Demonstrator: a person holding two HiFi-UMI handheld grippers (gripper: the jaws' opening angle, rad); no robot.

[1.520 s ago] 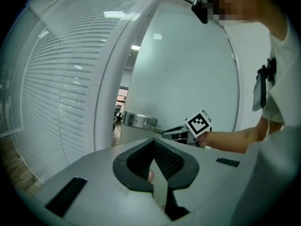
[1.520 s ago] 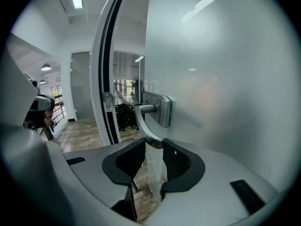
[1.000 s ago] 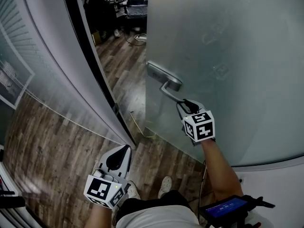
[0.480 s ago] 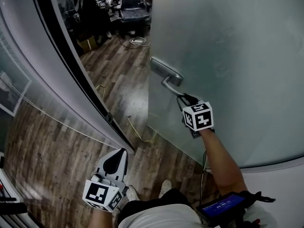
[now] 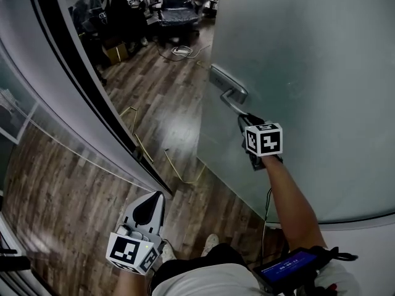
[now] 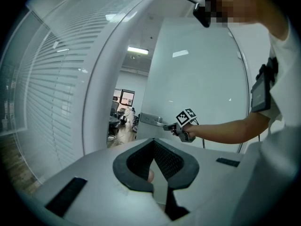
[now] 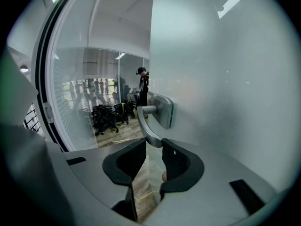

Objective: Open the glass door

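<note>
The frosted glass door [image 5: 308, 73] stands partly open, with its edge toward the room beyond. Its metal lever handle [image 5: 229, 94] juts from a plate near that edge. My right gripper [image 5: 247, 119] is shut on the end of the lever. In the right gripper view the handle [image 7: 149, 126] runs down between the two pads, and the right gripper [image 7: 153, 145] squeezes it. My left gripper [image 5: 150, 205] hangs low by my side, shut and holding nothing. The left gripper [image 6: 153, 142] points at the door from a distance.
A dark door frame [image 5: 80, 73] and a frosted glass wall with blinds [image 5: 37, 122] stand to the left of the gap. Beyond the opening are office chairs [image 5: 179, 5], cables on the wooden floor [image 5: 179, 51] and a standing person [image 7: 142, 86].
The door has swung further open. The handle and my right gripper have moved right and up in the head view, and more of the room shows. My left gripper has stayed put.
</note>
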